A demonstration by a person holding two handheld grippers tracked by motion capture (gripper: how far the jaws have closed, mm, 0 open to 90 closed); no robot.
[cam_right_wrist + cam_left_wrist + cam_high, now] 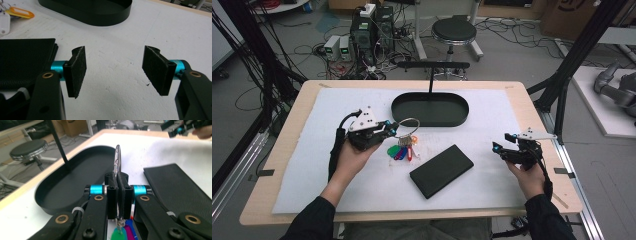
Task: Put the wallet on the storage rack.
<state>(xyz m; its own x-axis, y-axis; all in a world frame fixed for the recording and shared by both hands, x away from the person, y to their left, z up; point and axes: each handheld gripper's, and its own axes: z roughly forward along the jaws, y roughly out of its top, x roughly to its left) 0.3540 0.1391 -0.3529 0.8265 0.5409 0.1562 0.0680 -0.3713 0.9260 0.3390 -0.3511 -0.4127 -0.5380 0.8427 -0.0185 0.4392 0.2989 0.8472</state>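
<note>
A white mat (492,107) covers most of the wooden table (302,95), and on it, toward the far edge, sits a black oval tray (430,109) with its long axis running left to right and a thin black post rising from its far rim. Nearer the person, a flat black wallet (441,170) lies at a slant between the two hands. The left gripper (393,129) is the nearer one to the tray: it hovers just in front of the tray's near-left rim, and in the left gripper view the tray (75,182) opens out ahead and to the left of the jaws, so the likely next move is a short carry forward over that rim. Its jaws are pressed together on the metal key ring (117,157), which stands up edge-on above the pads, while the coloured key tags (401,151) dangle below, their tips close over the mat. The right gripper (500,148) rests low at the right side of the mat, well apart from the tray, its jaws standing wide with nothing between them, the wallet (25,62) just beside its left jaw.
</note>
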